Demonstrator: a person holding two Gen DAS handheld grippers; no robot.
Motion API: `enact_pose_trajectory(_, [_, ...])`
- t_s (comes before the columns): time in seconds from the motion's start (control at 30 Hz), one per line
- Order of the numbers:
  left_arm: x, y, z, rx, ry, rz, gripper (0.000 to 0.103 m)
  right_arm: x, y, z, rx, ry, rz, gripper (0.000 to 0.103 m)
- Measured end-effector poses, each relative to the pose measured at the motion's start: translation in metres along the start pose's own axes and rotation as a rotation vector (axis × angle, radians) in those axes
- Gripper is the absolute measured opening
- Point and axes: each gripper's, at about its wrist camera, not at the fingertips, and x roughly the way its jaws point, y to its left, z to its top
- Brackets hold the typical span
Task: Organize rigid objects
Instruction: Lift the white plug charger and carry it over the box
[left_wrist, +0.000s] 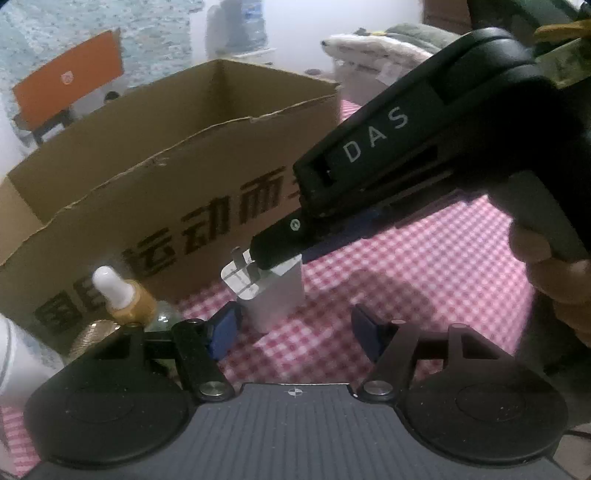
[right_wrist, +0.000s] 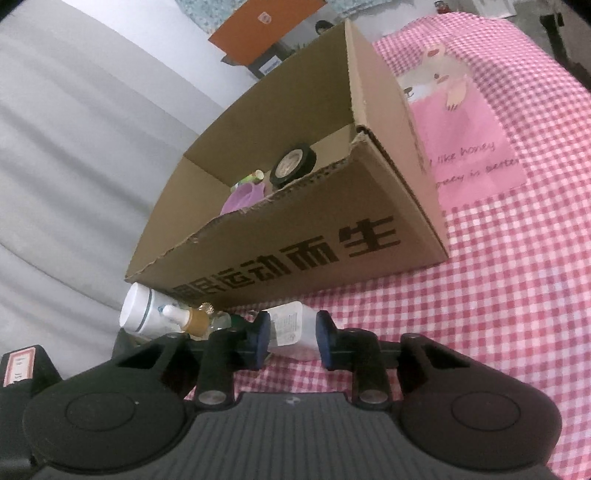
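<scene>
The right wrist view showed the right hand-held gripper (right_wrist: 290, 338) with its blue pads on either side of the white plug adapter (right_wrist: 291, 328), pinching it just in front of the cardboard box (right_wrist: 295, 236) on the pink checked cloth (right_wrist: 498, 314). The left hand-held gripper (left_wrist: 295, 330) stood spread near the same adapter, gripping nothing, with a dropper bottle (left_wrist: 123, 295) beside the box's front wall.

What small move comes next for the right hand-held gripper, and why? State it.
Probably lift the white charger and carry it over the cardboard box rim. The right hand-held gripper has its blue pads on both sides of the charger, which sits on the checked cloth in front of the box, where other items already lie.
</scene>
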Motion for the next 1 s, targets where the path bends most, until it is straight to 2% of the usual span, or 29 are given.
enact_pose_trajectory(0.3, [-0.014,-0.023,-0.009,0.057,-0.024,-0.115,0.067,-0.024,-0.011,-0.005,0.005,-0.013,-0.054,0.029])
enact_pose_trajectory(0.43, [-0.024,-0.026,-0.012,0.095,-0.075,-0.035,0.067,-0.03,-0.012,-0.007,-0.005,-0.016,-0.053,0.029])
enact_pose_trajectory(0.6, [-0.012,-0.02,-0.001,0.093,-0.053,0.011,0.066,-0.03,-0.014,-0.007,-0.011,-0.012,-0.057,0.029])
enact_pose_trajectory(0.7, [-0.001,-0.014,0.008,0.095,-0.047,0.014,0.062,-0.028,-0.015,-0.008,-0.006,-0.008,-0.056,0.029])
enact_pose_trajectory(0.8, [0.006,-0.014,0.008,0.102,-0.037,0.015,0.053,-0.026,-0.017,-0.008,0.002,-0.006,-0.046,0.029])
enact_pose_trajectory(0.87, [0.008,-0.013,0.01,0.098,-0.034,0.017,0.042,-0.025,-0.018,-0.008,0.005,-0.006,-0.039,0.029])
enact_pose_trajectory(1.0, [0.009,-0.009,0.012,0.071,-0.032,0.01,0.04,-0.025,-0.018,-0.007,0.003,-0.01,-0.039,0.029])
